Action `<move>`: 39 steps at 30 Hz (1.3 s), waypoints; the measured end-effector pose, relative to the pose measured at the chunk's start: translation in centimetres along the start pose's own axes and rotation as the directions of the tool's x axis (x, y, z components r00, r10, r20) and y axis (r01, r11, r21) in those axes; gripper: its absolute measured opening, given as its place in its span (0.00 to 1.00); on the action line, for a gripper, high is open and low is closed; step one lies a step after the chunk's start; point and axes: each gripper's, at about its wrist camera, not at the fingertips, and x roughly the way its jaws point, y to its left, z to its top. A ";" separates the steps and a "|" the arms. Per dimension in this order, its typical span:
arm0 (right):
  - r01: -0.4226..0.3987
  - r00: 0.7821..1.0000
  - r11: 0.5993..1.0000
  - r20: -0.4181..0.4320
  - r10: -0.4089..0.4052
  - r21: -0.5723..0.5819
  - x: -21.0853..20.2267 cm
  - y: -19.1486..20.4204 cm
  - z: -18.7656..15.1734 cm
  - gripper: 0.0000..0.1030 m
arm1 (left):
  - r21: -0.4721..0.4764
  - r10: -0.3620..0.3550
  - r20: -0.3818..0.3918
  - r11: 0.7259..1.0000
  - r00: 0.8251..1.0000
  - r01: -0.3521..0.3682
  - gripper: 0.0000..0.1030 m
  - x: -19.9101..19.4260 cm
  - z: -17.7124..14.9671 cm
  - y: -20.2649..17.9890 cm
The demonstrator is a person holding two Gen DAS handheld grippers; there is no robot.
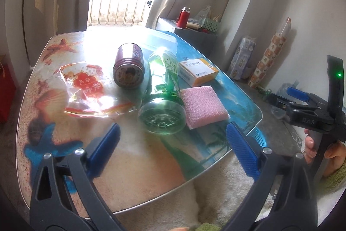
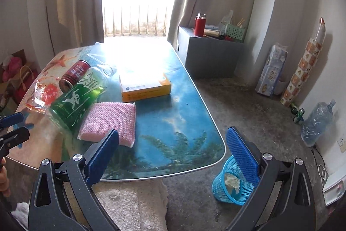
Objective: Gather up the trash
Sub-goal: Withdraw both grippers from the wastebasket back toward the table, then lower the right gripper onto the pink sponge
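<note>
On the beach-print table (image 1: 134,166) lie a crumpled clear wrapper with red print (image 1: 86,90), a dark red can (image 1: 128,68) on its side, a green plastic bottle (image 1: 162,96) on its side, a pink sponge (image 1: 204,107) and an orange-white box (image 1: 197,71). My left gripper (image 1: 173,151) is open and empty, just short of the bottle's base. In the right wrist view the can (image 2: 73,76), bottle (image 2: 77,99), sponge (image 2: 110,122) and box (image 2: 144,87) show. My right gripper (image 2: 173,153) is open and empty above the table's near right corner (image 2: 194,155). A blue mesh bin (image 2: 231,183) with crumpled paper stands on the floor.
A grey cabinet (image 2: 207,55) with a red flask (image 2: 200,24) stands beyond the table. Tissue rolls (image 2: 272,70), a patterned roll (image 2: 302,73) and a water jug (image 2: 315,122) line the right wall. A fluffy rug (image 2: 134,202) lies under the table's near edge. Curtains frame a bright window.
</note>
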 end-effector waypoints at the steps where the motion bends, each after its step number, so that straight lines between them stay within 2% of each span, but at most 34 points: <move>1: -0.037 0.999 0.999 -0.002 0.037 -0.005 0.2 0.4 0.2 0.94 | -0.009 -0.001 -0.006 1.000 1.000 0.001 0.92 0.2 0.0 0.5; 5: -0.201 0.980 0.978 -0.006 0.201 -0.058 1.9 2.4 1.0 0.94 | -0.029 -0.028 -0.026 0.999 0.999 0.027 0.92 1.0 -0.2 2.9; 8: -0.341 0.940 0.928 -0.066 0.335 -0.153 4.5 3.9 1.5 0.94 | -0.049 -0.044 -0.051 0.998 0.998 0.042 0.92 1.3 -0.3 4.4; 11: -0.382 0.923 0.883 -0.163 0.349 -0.272 7.4 5.7 1.9 0.94 | -0.068 -0.041 -0.052 0.997 0.998 0.038 0.92 1.2 -0.5 5.5; 14: -0.431 0.900 0.842 -0.216 0.377 -0.324 9.6 6.4 2.9 0.94 | -0.092 -0.043 -0.049 0.995 0.998 0.038 0.92 0.9 -0.8 6.6; 19: -0.553 0.829 0.764 -0.315 0.462 -0.332 12.7 7.6 4.8 0.94 | -0.186 -0.042 -0.054 0.982 0.998 0.031 0.92 0.7 -1.0 8.7; 22: -0.620 0.772 0.723 -0.403 0.492 -0.304 14.6 8.5 4.9 0.94 | -0.225 -0.037 -0.054 0.974 0.998 0.024 0.92 0.5 -1.0 9.8; 25: -0.634 0.750 0.723 -0.449 0.486 -0.274 16.0 8.8 4.4 0.94 | -0.246 -0.033 -0.052 0.969 0.998 0.020 0.92 0.3 -1.0 10.6; 30: -0.644 0.733 0.731 -0.456 0.505 -0.225 15.1 8.2 3.7 0.94 | -0.263 -0.031 -0.044 0.965 0.999 0.018 0.92 0.2 -0.9 11.7; 35: -0.601 0.755 0.772 -0.461 0.465 -0.206 13.7 7.2 2.4 0.94 | -0.274 -0.053 -0.053 0.961 0.997 0.036 0.92 0.5 -1.2 12.2; 39: -0.549 0.792 0.802 -0.453 0.409 -0.235 12.7 7.3 1.5 0.94 | -0.271 -0.068 -0.061 0.961 0.996 0.049 0.92 0.9 -1.4 12.2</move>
